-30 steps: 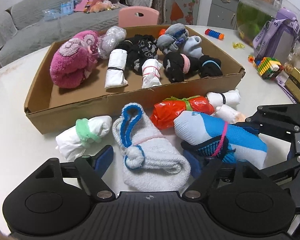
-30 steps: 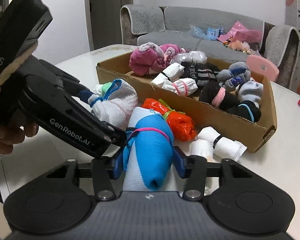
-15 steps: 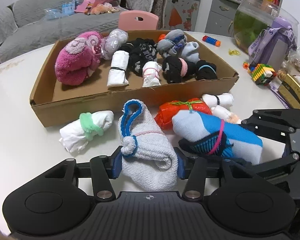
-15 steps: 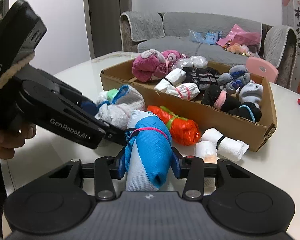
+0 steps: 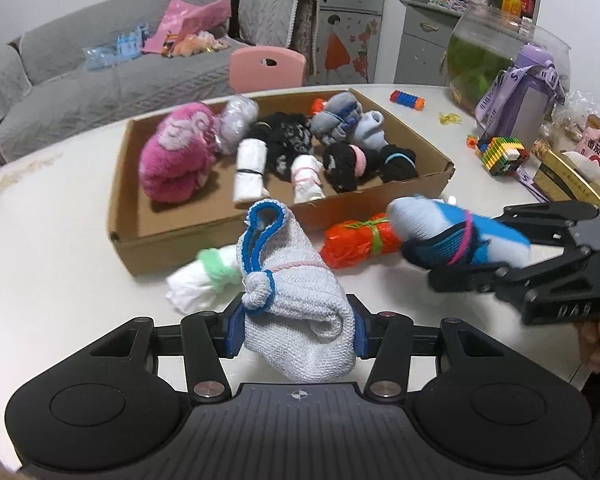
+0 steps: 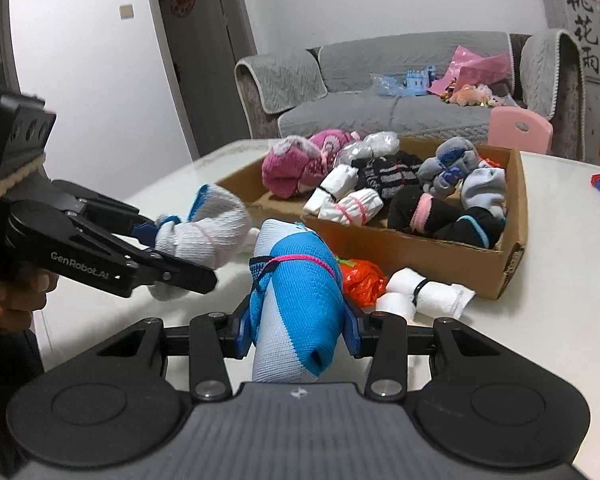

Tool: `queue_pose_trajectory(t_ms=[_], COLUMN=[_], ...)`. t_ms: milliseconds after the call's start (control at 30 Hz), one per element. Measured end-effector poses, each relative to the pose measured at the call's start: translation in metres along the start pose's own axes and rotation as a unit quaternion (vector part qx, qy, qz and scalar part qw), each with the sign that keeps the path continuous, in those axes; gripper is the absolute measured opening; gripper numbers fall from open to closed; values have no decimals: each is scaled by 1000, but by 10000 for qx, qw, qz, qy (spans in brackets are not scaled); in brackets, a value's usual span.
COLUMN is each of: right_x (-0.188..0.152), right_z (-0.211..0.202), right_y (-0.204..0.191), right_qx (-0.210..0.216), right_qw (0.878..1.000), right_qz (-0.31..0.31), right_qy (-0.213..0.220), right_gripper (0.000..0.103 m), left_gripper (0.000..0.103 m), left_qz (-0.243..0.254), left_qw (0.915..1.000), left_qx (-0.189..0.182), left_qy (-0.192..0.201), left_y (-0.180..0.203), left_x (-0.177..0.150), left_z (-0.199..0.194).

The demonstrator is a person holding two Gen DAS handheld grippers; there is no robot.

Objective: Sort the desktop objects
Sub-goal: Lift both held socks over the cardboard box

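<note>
A: What is gripped by the left claw (image 5: 296,330)?
B: A white knitted sock bundle (image 5: 296,304) with blue trim is clamped between its pads, lifted above the counter (image 5: 60,248).
A: And the right claw (image 6: 298,330)?
B: It is closed on a blue-and-white sock roll (image 6: 296,300), held in front of the cardboard box (image 5: 204,236). An orange bundle (image 5: 360,238) and a white roll with a green band (image 5: 204,276) are left lying on the counter beside the box.

Black linkage tool (image 6: 296,330) with blue pads, silver screws, "GenRobot.AI" lettering
</note>
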State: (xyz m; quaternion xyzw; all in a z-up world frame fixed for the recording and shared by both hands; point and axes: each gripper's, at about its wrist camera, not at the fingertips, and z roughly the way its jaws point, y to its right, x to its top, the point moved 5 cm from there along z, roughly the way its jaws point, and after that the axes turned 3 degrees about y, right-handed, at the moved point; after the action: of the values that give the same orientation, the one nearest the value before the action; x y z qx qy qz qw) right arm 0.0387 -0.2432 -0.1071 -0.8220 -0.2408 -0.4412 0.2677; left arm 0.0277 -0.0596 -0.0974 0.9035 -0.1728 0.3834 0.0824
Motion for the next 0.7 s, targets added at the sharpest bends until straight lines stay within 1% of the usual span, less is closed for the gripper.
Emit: queue_pose_trajectory(t_ms=[200,367,700], right_x=[12,29,66], right_z=[-12,-30,-48], right_y=[7,10,28], right_qx=[147,403,707], right_qw=[9999,9991,9973], right_qz=[21,-67,-51], right_qy=[59,94,198], right_gripper=[40,40,40], left_gripper=[56,56,57], left_qz=[170,373,502], left_qw=[9997,9989,9975], left_qx=[23,73,238], left_qy=[149,287,431], left_y=[-13,-29,-57], left_x=[10,19,42], left_z=[-22,-45,-68])
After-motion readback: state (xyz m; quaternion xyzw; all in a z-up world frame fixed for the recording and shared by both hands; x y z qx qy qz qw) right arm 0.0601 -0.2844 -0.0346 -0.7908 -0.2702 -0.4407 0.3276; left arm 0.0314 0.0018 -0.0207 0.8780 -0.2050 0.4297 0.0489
